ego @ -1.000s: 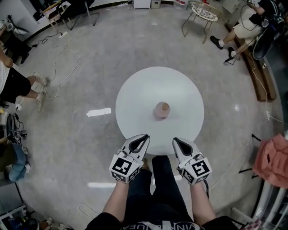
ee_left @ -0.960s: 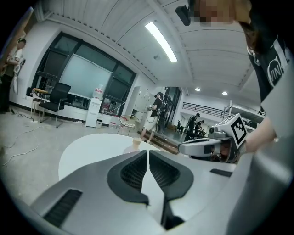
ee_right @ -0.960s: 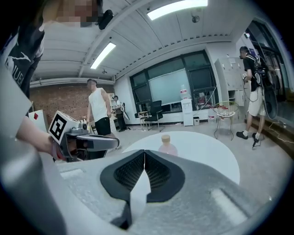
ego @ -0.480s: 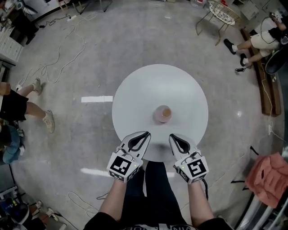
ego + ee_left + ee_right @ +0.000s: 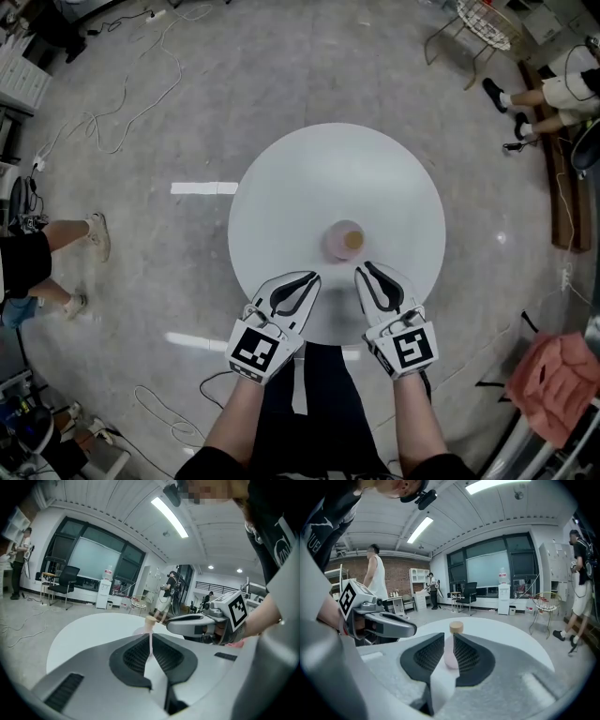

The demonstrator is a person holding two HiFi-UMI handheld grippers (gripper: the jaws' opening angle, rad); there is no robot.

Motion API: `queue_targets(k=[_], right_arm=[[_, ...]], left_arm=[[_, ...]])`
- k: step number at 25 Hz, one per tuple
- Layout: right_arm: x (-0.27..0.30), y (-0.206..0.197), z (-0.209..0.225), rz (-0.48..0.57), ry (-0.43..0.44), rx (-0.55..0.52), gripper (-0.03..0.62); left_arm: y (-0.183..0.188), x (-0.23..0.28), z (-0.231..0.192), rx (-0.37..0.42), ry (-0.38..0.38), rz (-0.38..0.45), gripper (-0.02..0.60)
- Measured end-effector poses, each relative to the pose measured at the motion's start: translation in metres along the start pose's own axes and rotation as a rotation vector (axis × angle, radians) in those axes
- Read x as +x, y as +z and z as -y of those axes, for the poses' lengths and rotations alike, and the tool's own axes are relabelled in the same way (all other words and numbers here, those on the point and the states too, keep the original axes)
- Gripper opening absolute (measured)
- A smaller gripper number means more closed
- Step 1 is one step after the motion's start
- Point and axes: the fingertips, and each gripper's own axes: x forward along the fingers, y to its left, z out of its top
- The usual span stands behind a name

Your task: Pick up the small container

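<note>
Small container [image 5: 344,240], well inside rim of round table [image 5: 281,178], bare top around it

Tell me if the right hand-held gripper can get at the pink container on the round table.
Probably yes: only bare table lies between the right hand-held gripper and the pink container just ahead. Its jaws have just been opening, with nothing between them, but the gap looks too narrow yet.

Matt white table [image 5: 309,178], glossy floor [image 5: 281,66], seemingly cork-topped small container [image 5: 344,240].

Both forearms reach forward; left gripper [image 5: 314,277] jaws closed, right gripper [image 5: 361,272] jaws just opening slightly, nothing between them.
</note>
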Motion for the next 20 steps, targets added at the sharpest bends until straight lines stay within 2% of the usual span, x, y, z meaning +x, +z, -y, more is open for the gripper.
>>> queue_targets(k=[3,9,20], right_arm=[[0.009,-0.003,0.005,-0.005,0.003,0.018,0.068],[0.028,-0.006,0.012,0.005,0.022,0.043,0.171],[0.065,0.007,0.020,0.076,-0.006,0.002,0.179]], left_arm=[[-0.002,0.004,-0.001,0.008,0.006,-0.012,0.020],[-0.011,0.009,-0.010,0.005,0.031,-0.022,0.020],[-0.008,0.014,-0.018,0.010,0.048,-0.014,0.020]])
